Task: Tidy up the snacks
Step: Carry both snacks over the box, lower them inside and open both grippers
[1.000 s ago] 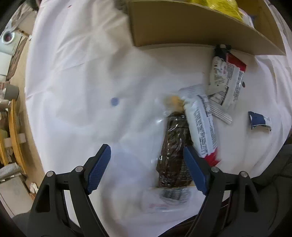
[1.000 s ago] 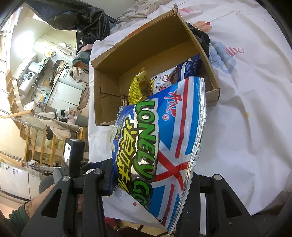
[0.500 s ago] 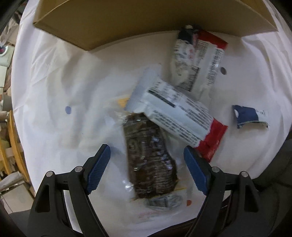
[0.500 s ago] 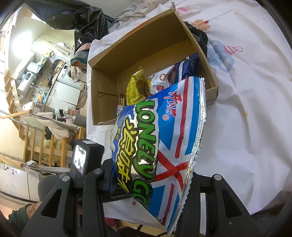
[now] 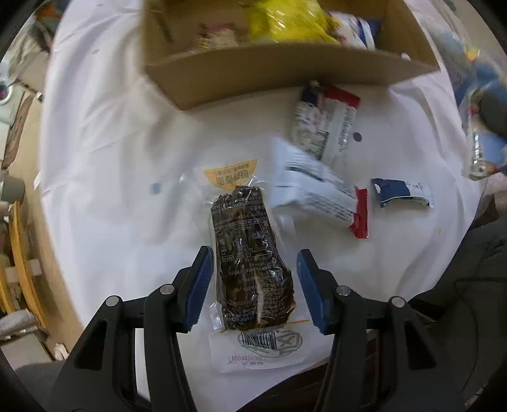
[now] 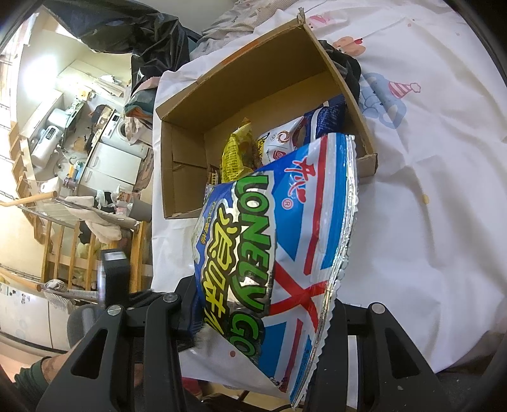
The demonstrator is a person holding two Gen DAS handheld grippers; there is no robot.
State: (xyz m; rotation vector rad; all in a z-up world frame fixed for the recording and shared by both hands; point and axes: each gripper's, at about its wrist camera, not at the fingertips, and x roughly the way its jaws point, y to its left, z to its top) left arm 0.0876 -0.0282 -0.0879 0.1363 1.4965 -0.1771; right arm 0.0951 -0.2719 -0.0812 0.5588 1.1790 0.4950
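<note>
A dark brown snack in a clear wrapper (image 5: 250,228) hangs between the blue pads of my left gripper (image 5: 254,253). The jaws are closing on the wrapper's edges, and the pack is lifted off the white cloth (image 5: 104,158). Beyond it lies the open cardboard box (image 5: 285,69), holding a yellow bag (image 5: 285,22) and other snacks. In the right wrist view, my right gripper (image 6: 263,304) is shut on a big blue "LONELY GOD" chip bag (image 6: 279,228), held up in front of the box (image 6: 345,92). That bag hides its fingertips.
Loose on the cloth lie a white-and-red pack (image 5: 320,196), a second white-and-red pack (image 5: 329,126) by the box wall, and a small blue sachet (image 5: 399,191). Wooden chairs and kitchen clutter (image 6: 63,158) stand past the table's left edge.
My left gripper narrowed around the dark snack and rose with it; the other packs and the box now look smaller and farther. The right gripper and its chip bag stayed still.
</note>
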